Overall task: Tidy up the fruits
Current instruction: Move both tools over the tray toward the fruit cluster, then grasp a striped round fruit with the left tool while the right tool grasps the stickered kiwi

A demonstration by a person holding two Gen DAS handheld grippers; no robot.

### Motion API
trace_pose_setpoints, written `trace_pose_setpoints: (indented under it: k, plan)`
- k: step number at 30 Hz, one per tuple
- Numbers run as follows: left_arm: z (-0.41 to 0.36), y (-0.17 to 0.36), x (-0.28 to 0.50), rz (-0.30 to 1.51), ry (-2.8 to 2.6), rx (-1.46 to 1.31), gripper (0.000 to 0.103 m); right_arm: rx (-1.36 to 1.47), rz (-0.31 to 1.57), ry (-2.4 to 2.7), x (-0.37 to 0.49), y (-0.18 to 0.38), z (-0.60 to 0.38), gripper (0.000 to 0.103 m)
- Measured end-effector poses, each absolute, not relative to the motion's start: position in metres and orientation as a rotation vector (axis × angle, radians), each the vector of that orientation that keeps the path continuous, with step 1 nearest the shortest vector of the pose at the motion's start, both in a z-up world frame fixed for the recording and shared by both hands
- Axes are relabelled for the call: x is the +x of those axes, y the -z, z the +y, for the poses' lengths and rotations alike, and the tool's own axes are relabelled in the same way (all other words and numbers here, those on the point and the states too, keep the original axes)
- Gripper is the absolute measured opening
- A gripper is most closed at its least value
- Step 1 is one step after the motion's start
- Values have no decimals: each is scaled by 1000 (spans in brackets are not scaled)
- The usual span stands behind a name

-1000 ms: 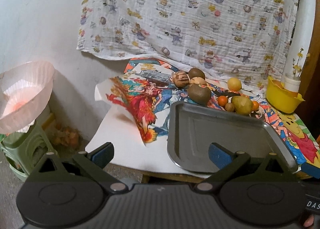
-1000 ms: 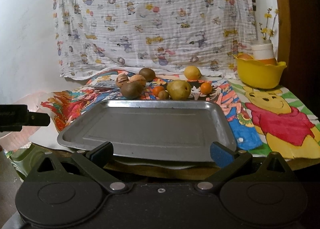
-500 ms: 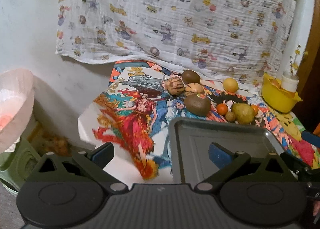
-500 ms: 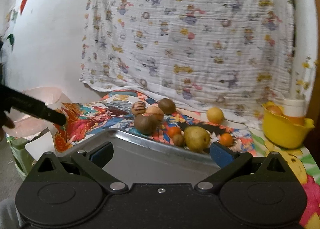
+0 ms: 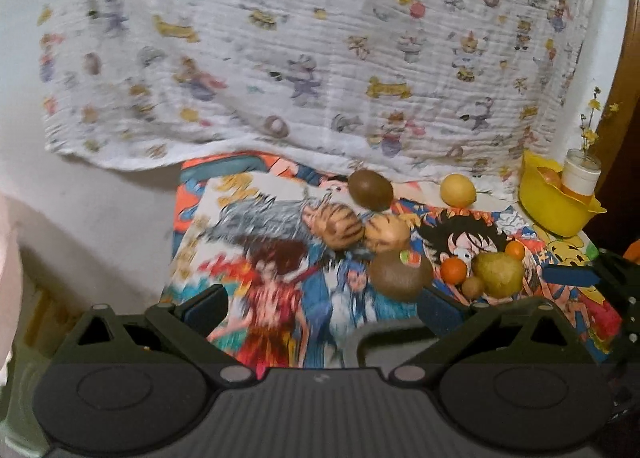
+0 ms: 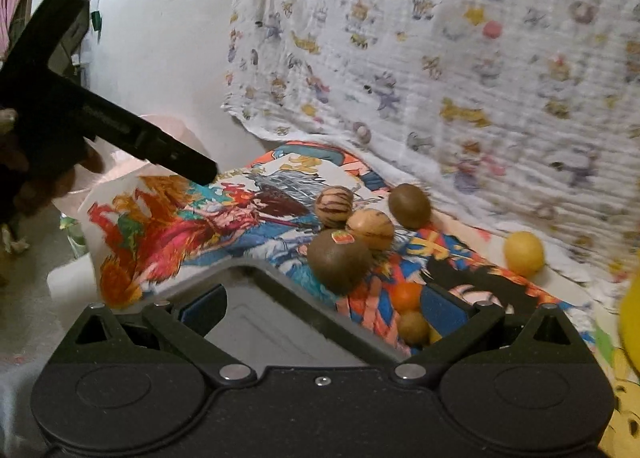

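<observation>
Several fruits lie on a cartoon-print cloth: a large brown fruit with a sticker [image 5: 400, 276] [image 6: 339, 261], two striped round fruits [image 5: 343, 229] [image 6: 334, 205], a dark brown fruit [image 5: 370, 189] [image 6: 409, 205], a yellow lemon [image 5: 458, 189] [image 6: 523, 254], a green pear [image 5: 498, 274], small oranges [image 5: 454, 270] [image 6: 406, 296]. A metal tray [image 6: 256, 322] [image 5: 372, 342] sits at the near table edge. My left gripper [image 5: 320, 306] is open and empty, in front of the fruits. My right gripper [image 6: 320, 304] is open and empty over the tray's far corner.
A yellow bowl [image 5: 556, 205] with a white cup stands at the back right. A patterned white cloth [image 5: 320, 49] hangs behind the table. The left gripper's body [image 6: 100, 121] shows at the left of the right wrist view. A pink tub [image 6: 132, 165] stands left of the table.
Both grippers have moved forward and up toward the fruits; the tray has slid low in both views. The right view has swung leftward. Both stay open.
</observation>
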State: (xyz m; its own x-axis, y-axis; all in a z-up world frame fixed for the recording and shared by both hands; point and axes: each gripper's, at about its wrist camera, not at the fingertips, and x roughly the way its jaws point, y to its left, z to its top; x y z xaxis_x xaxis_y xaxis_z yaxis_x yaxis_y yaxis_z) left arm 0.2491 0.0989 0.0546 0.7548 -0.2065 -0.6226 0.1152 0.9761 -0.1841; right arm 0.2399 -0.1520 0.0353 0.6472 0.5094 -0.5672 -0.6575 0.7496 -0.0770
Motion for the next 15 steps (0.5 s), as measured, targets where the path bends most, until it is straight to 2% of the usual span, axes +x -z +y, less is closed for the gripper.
trace_pose_setpoints:
  k: [5,15]
  plan:
    - [96,-41,299,703,223,-99,102,-301,615,-671,276,-23,-135,103]
    - [81,-7,373,790,336,41,102,-307,628,-714,315,-3,-123,102]
